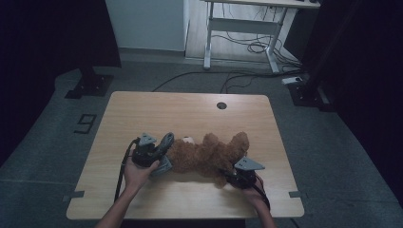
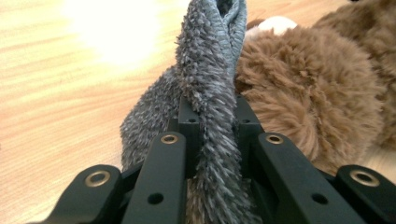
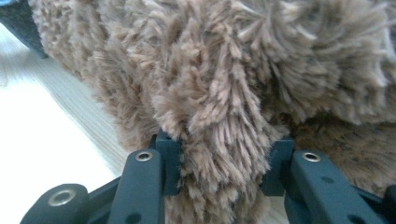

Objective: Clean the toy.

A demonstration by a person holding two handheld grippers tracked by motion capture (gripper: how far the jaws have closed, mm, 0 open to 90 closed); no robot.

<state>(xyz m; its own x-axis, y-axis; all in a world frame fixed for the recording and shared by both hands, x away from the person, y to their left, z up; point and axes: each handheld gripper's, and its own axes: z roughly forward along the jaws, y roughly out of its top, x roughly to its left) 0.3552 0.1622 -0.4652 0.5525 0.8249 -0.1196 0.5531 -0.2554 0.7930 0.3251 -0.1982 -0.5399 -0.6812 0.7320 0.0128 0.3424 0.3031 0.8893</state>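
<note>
A brown plush teddy bear (image 1: 209,154) lies on its back near the front of the wooden table (image 1: 190,114), its white muzzle (image 1: 188,139) toward the left. My left gripper (image 1: 163,159) is at the bear's head end, shut on a grey fuzzy piece of cloth (image 1: 167,141). In the left gripper view the grey cloth (image 2: 210,60) runs up between the jaws of that gripper (image 2: 215,116), against the bear's fur (image 2: 303,79). My right gripper (image 1: 227,174) is shut on a limb of the bear (image 3: 233,60); a thick tuft of brown fur is pinched in it (image 3: 224,154).
A round cable hole (image 1: 221,105) sits near the table's far edge. Behind the table stands a white desk frame (image 1: 207,38) with loose cables (image 1: 256,47) on the floor. Dark stand bases (image 1: 89,84) flank the table.
</note>
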